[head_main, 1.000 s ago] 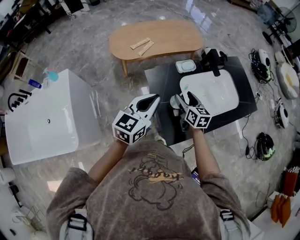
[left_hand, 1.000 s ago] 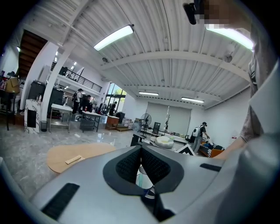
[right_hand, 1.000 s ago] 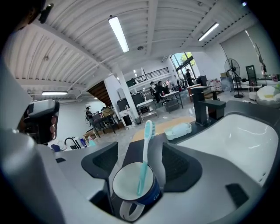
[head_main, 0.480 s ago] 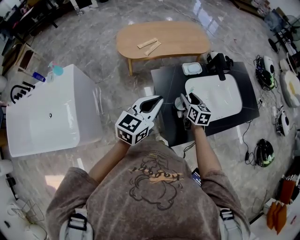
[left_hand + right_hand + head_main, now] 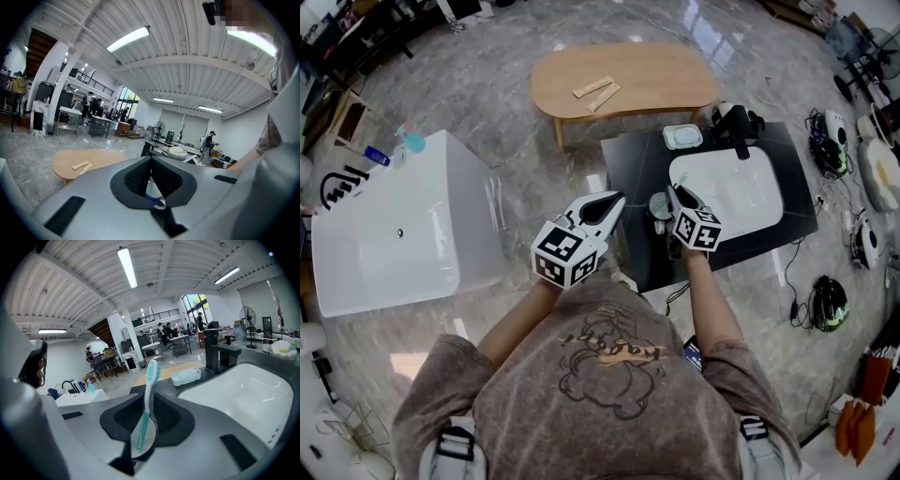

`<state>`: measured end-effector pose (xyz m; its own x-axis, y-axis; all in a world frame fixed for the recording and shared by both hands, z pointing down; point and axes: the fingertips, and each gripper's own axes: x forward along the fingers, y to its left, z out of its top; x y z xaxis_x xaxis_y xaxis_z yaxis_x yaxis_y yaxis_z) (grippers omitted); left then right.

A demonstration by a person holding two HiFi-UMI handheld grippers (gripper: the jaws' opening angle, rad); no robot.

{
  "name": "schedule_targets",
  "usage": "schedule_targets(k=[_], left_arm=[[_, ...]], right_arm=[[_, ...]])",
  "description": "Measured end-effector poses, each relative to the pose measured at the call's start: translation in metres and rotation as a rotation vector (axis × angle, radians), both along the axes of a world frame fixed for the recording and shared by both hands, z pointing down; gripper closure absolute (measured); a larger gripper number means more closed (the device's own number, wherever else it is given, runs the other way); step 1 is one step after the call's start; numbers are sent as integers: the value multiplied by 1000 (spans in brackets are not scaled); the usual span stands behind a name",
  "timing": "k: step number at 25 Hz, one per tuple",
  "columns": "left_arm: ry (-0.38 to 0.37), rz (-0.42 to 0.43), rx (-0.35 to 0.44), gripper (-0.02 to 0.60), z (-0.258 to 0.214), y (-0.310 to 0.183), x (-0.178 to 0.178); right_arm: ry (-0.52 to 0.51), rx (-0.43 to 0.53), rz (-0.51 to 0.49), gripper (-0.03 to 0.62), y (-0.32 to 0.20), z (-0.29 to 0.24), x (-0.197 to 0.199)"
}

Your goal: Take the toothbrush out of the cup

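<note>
The black tabletop (image 5: 628, 169) carries a white sink (image 5: 741, 192), a black faucet (image 5: 736, 127), a soap dish (image 5: 682, 137) and the cup (image 5: 658, 204).

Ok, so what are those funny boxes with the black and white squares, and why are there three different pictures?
Those boxes are part of two grippers, like big tongs, and a person holds one in each hand. The head view comes from a camera on the person's head, looking down. The other two views come from small cameras riding on each gripper, looking along its jaws. On the black counter there is a white sink, a soap dish and a cup. The right gripper is closing its jaws on the teal toothbrush that stands in the cup. The left gripper is shut and holds nothing.
</note>
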<state>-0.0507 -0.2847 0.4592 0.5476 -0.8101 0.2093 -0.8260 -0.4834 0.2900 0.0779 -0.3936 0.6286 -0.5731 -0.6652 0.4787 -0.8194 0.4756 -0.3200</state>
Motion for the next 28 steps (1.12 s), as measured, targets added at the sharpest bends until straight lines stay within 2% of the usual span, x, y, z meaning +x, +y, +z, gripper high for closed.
schedule_targets(k=[3,7,17,28], left_arm=[[4,-6,-5,560,2,1,-2],[7,-14,-15,560,3,3,-5],[10,-2,-24,560,3,7,2],[22,57,-27,560,4,8,26]], right_arm=[[4,11,5,558,1,-1,2],[1,15,14,576,4,-5,4],[-38,61,24,576,7,-28,8],[-106,208,53,576,9,-99,21]])
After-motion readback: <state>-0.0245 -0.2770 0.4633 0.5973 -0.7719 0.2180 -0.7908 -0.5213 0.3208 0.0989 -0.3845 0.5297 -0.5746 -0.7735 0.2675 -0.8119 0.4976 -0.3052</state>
